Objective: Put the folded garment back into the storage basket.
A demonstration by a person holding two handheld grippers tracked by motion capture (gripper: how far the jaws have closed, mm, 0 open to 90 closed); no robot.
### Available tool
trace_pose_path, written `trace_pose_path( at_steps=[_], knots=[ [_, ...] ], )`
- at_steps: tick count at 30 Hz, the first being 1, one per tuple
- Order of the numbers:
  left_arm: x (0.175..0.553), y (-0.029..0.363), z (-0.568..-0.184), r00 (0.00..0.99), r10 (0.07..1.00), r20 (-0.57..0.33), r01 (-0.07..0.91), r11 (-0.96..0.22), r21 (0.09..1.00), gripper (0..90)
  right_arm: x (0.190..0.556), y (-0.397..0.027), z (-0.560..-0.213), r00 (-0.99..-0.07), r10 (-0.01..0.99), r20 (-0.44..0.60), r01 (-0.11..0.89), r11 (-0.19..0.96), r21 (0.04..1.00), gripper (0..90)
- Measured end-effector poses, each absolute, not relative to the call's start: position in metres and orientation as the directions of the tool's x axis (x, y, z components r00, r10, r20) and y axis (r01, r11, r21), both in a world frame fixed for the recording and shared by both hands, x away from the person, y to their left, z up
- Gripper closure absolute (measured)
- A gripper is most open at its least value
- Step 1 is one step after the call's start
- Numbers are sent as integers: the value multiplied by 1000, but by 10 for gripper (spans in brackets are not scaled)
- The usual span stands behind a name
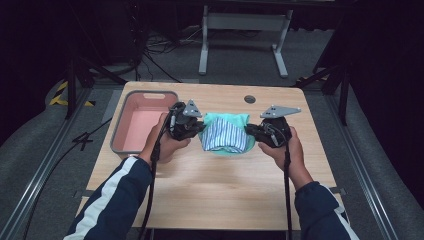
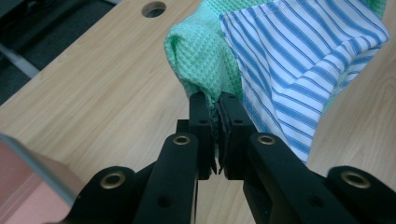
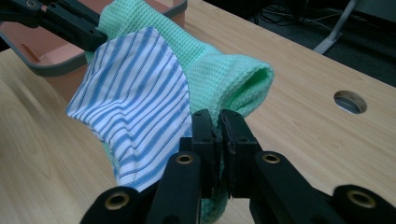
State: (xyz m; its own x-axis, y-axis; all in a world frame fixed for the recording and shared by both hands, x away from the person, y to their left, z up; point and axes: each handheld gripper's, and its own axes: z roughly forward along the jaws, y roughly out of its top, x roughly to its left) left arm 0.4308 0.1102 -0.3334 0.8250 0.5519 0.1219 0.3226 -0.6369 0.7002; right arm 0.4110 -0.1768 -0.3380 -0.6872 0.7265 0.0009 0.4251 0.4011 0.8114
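The cloth (image 1: 226, 132) hangs between the two grippers above the middle of the counter (image 1: 210, 185), a green waffle-weave piece with a blue-and-white striped piece lying over its front. Whether these are two cloths or one with two faces cannot be told. The left gripper (image 1: 199, 126) grasps the cloth's left edge and the right gripper (image 1: 250, 131) grasps its right edge, so the fabric is held at opposite ends and its middle sags down in a soft pouch toward the wood.

In the left gripper view the fingers (image 2: 201, 122) are clenched together with a thin fold of green cloth (image 2: 198, 56) pinched between them, and the striped part drapes off to the side. In the right gripper view the fingers (image 3: 205, 130) are likewise closed tight on the edge where the green roll and the striped layer meet.

Holding both ends at about the same height keeps the cloth spread rather than bunched, which suits either folding it or carrying it as one bundle. The pink tub (image 1: 142, 125) sits on the counter just beside the left gripper, open and with nothing in it, a likely place for the cloth to go. The pinch is near the very edge on both sides, so a sharp tug could slip the fabric free.
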Motion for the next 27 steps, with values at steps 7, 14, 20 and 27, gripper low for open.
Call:
trace_pose_path(
  at_steps=[7, 14, 20, 27],
  knots=[
    [436, 133, -326, 798, 590, 122, 351, -620, 702, 852, 420, -152, -329, -707, 707, -2, 405, 407, 819, 847],
    [437, 154, -315, 768, 626, 134, 366, -601, 711, 853, 428, -126, -322, -720, 693, -8, 392, 416, 821, 847],
    [434, 171, -307, 746, 651, 139, 374, -583, 722, 853, 433, -109, -316, -736, 676, -16, 375, 428, 822, 847],
    [434, 190, -300, 721, 677, 146, 389, -570, 724, 853, 437, -91, -310, -753, 658, -5, 366, 425, 828, 847]
  ],
)
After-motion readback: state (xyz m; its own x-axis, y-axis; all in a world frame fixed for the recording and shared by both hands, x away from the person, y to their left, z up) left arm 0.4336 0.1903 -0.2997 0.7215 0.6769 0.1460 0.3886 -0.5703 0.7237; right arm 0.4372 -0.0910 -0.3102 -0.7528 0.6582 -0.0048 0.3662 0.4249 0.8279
